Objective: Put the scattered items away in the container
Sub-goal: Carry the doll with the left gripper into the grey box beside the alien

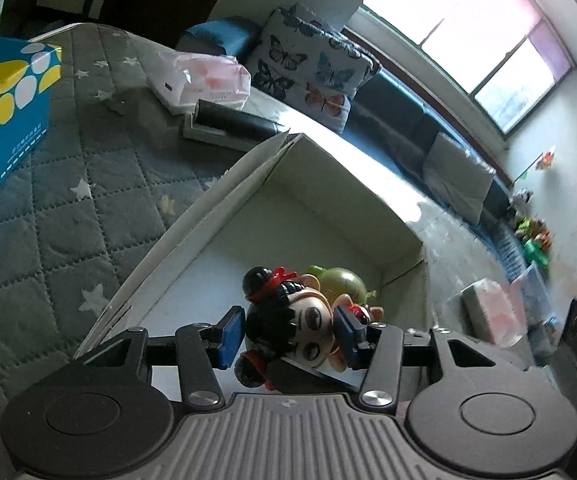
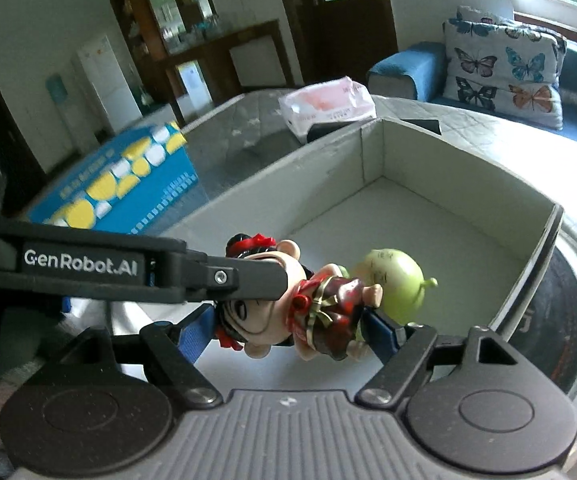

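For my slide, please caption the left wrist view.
Left gripper holds a doll figurine over the white box.

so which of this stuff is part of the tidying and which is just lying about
Part of the job:
doll, between the left hand-held gripper's pads
green toy, in the box
white box

Lying about:
blue carton
pink packet
butterfly cushion

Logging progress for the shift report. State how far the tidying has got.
Done: the green round toy lies inside the white box. In hand: the left gripper clamps the doll by its head over the open box, and the right gripper straddles its body, though contact is unclear. Left: the doll is not yet released into the box.
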Demonstrator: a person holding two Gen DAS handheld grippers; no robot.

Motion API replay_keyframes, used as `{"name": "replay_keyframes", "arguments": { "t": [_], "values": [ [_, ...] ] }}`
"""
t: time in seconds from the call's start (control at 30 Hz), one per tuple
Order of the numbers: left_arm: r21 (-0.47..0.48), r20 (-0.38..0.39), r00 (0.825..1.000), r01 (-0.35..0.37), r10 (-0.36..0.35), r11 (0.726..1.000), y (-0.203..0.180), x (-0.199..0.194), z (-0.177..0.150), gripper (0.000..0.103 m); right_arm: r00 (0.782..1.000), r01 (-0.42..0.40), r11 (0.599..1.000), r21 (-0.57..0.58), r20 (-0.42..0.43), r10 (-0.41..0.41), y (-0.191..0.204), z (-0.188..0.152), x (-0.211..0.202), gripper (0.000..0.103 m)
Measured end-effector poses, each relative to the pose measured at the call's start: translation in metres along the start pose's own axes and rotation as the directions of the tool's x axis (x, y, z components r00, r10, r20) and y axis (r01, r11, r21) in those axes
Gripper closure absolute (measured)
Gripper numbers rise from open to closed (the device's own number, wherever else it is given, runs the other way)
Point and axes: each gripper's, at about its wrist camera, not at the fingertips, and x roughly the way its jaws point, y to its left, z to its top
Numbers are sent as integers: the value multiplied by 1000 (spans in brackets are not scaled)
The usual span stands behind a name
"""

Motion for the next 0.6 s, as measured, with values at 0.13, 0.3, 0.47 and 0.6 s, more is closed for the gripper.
{"name": "replay_keyframes", "arguments": {
  "t": [0.13,0.3,0.47,0.6],
  "values": [
    [-5,-15,1000,-3,3,1000,3,8,1,54,996,72,996,-52,-45,-75,7,7,13,26],
    [-10,-18,1000,5,-5,1000,4,8,2,54,991,111,990,-89,-65,-117,12,9,19,25],
    [-8,-5,1000,2,-2,1000,3,3,2,54,992,110,990,-83,-49,-114,9,5,16,26],
    [-8,4,1000,2,-2,1000,1,-1,1,54,994,97,992,-78,-33,-100,7,3,9,26]
  ]
}}
